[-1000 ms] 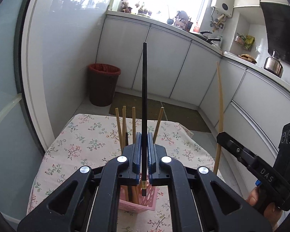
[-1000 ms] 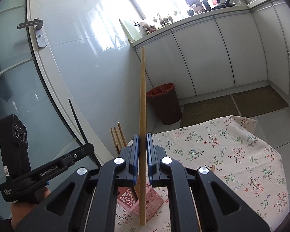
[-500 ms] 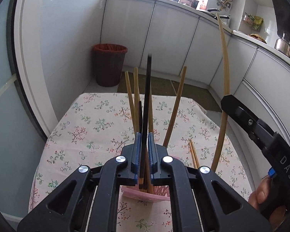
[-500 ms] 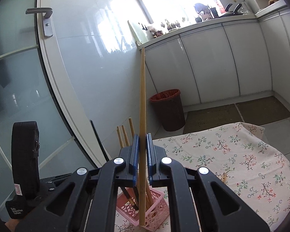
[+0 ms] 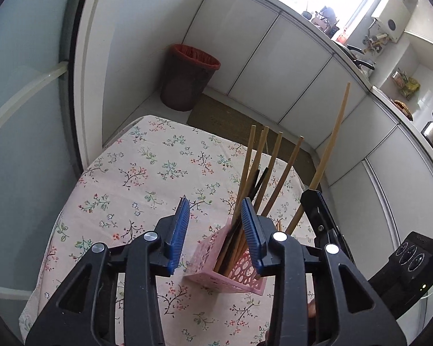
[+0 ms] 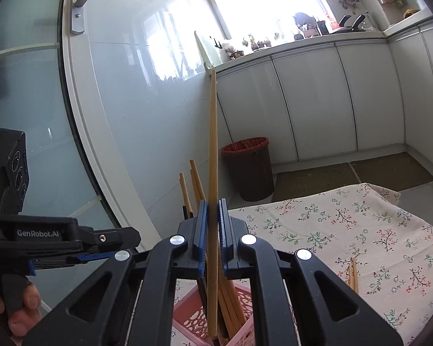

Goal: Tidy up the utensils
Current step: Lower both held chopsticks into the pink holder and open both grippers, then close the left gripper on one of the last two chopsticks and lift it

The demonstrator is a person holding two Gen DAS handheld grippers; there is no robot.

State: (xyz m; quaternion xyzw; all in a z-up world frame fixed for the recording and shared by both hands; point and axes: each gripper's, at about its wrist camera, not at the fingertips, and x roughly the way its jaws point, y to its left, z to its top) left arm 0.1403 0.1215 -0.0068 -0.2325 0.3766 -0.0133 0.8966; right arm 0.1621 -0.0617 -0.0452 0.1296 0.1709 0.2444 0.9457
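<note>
A pink perforated basket [image 5: 216, 276] stands on the flowered tablecloth and holds several wooden chopsticks [image 5: 274, 167] and black chopsticks [image 5: 258, 180]. My left gripper [image 5: 215, 230] hovers just above the basket's left side. Its jaws are opening and the blue pads [image 5: 178, 230] press on nothing. My right gripper [image 6: 213, 230] is shut on a long wooden chopstick [image 6: 213, 144], held nearly upright, with its lower end down in the basket [image 6: 187, 320]. The left wrist view shows that held chopstick [image 5: 332, 135] and the right gripper [image 5: 311, 199] to the right of the basket.
Loose wooden chopsticks [image 6: 352, 274] lie on the tablecloth [image 6: 360, 230] right of the basket. A person's hand [image 6: 20, 308] holds the left gripper [image 6: 112, 245]. A brown bin [image 5: 187, 77] stands on the floor beyond the table, by white cabinets [image 5: 274, 66] and a glass door [image 6: 29, 115].
The left jaws have spread and let go of the black chopstick, which now stands in the basket. The right gripper brought its wooden chopstick down over the basket.
</note>
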